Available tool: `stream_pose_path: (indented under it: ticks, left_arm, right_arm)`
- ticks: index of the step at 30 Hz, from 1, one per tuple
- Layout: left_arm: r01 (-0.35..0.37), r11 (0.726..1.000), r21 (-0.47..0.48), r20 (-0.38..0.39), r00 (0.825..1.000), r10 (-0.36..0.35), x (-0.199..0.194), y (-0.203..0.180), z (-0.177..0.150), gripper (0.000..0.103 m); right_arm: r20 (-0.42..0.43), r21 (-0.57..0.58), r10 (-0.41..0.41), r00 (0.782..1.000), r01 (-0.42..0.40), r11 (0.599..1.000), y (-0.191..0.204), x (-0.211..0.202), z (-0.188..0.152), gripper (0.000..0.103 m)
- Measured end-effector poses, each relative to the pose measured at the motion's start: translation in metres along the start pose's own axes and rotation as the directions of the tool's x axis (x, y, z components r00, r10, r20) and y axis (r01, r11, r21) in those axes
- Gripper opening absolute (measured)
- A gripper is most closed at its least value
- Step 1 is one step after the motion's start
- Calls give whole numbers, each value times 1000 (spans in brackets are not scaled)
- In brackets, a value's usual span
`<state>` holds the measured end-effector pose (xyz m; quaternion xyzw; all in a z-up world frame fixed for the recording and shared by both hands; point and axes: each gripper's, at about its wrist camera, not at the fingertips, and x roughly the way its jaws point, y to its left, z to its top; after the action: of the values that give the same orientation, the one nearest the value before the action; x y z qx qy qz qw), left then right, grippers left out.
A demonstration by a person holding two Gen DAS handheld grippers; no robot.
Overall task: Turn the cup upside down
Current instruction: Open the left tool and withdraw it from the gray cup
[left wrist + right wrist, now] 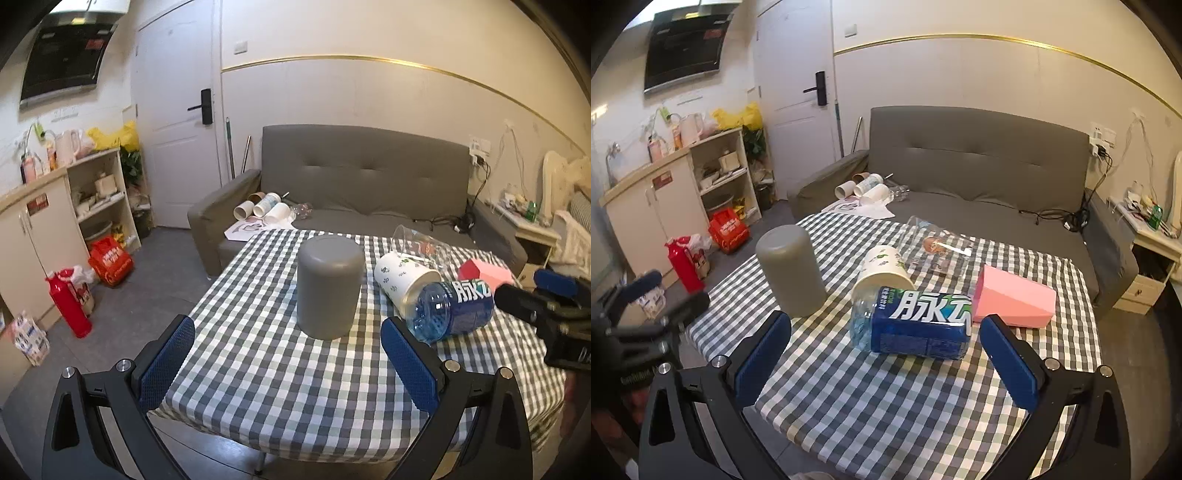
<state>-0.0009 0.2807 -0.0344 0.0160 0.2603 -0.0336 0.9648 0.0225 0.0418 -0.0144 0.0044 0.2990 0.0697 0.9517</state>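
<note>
A grey cup stands upside down, closed end up, on the checked tablecloth. My left gripper is open and empty, just short of the cup, its blue pads on either side of it. The cup also shows in the right wrist view, at the left. My right gripper is open and empty, with a blue bottle lying between and just beyond its pads. The right gripper shows at the right edge of the left wrist view.
A white leaf-print cup, a clear glass and a pink box lie on the table beside the bottle. A grey sofa stands behind the table. Cabinets and a red flask are at the left.
</note>
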Motion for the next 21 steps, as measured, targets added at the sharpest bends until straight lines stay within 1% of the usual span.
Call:
stream_pose_path:
  ticks: [4,15,21]
  left_arm:
    - [11,1000,-4,-4,1000,-11,1,0,-2,103]
    - [14,999,-42,-19,1000,-15,4,8,-4,103]
    - [30,998,-54,-17,999,-31,3,7,-4,103]
  right_arm:
    - [1,25,-3,1000,2,1000,-2,3,4,103]
    - [-30,13,-46,998,46,999,-4,15,0,103]
    - [-32,11,-49,998,49,999,-5,15,0,103]
